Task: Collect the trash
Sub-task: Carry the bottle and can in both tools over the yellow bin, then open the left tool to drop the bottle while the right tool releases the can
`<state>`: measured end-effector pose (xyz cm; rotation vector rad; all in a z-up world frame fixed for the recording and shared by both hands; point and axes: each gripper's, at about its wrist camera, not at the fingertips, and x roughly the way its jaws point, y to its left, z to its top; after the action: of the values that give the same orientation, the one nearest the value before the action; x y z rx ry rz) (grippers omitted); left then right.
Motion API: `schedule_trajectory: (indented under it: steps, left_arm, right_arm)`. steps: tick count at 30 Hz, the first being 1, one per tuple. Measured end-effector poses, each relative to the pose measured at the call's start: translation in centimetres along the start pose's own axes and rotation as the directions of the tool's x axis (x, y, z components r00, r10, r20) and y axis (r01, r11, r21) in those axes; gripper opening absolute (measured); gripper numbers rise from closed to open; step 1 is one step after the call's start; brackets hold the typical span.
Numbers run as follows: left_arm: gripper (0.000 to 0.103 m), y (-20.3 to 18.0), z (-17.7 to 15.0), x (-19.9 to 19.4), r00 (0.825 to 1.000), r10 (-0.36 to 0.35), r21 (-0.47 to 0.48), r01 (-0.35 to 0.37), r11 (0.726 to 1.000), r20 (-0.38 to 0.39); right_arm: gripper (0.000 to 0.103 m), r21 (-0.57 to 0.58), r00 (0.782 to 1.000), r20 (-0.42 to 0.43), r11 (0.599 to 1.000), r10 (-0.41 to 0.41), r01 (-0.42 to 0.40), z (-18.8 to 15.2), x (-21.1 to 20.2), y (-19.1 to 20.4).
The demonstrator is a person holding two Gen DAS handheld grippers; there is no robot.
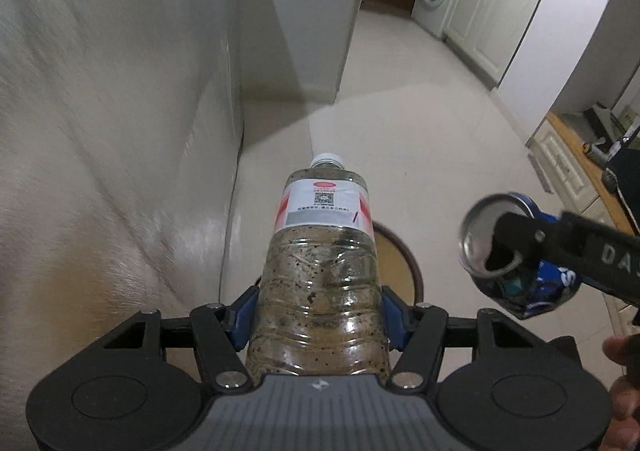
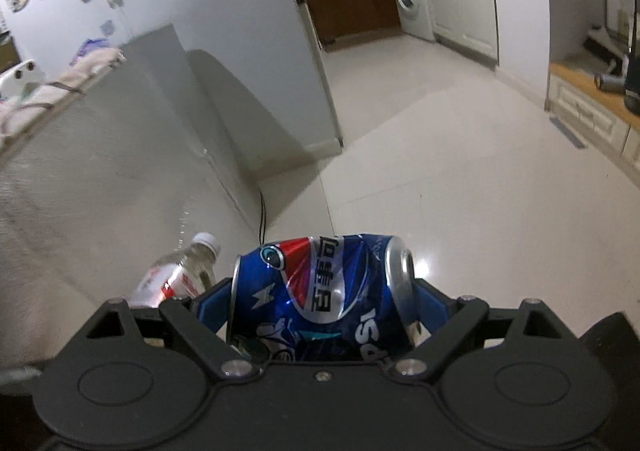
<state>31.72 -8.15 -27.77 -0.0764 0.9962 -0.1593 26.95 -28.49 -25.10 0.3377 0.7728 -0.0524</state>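
Plastic bottle (image 1: pixel 320 275): clear, ribbed body speckled with dark spots, white label with red markings and a QR code, white cap fitted. It lies lengthwise between the jaws of the left gripper (image 1: pixel 318 315), clamped at its lower body by the blue pads, cap pointing forward beyond the fingertips.

Drink can (image 2: pixel 320 295): blue aluminium with a red, white and blue logo, its wall dented and creased. It lies crosswise between the jaws of the right gripper (image 2: pixel 320 305), one blue pad against each end, its silver top against the right-hand pad.
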Motion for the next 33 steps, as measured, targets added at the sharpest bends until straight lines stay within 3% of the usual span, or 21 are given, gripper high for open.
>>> schedule_trajectory:
  steps: [7,14,28,33]
  left_arm:
    - [0.062,-0.1,-0.4,7.8,0.992,0.0,-0.015,-0.002,1.0,-0.123]
    - [0.062,-1.0,-1.7,13.5,0.981,-0.003,0.022,0.007,1.0,-0.196]
    - [0.064,0.1,-0.8,21.8,0.937,-0.101,-0.038,0.094,0.995,-0.334]
    - [0.064,0.5,-1.6,22.8,0.93,-0.081,-0.048,0.069,0.996,-0.359]
  right_arm:
    - [0.093,0.098,0.998,-0.067,0.995,-0.005,0.012,-1.3,7.4,-0.7]
    - [0.092,0.185,0.986,-0.166,0.982,0.012,0.019,-2.2,12.7,-2.9]
    - [0.093,0.215,0.964,-0.264,0.974,-0.013,0.072,-1.9,17.9,-4.8]
    - [0.093,0.224,0.956,-0.292,0.972,-0.007,0.076,-1.7,19.5,-4.4]
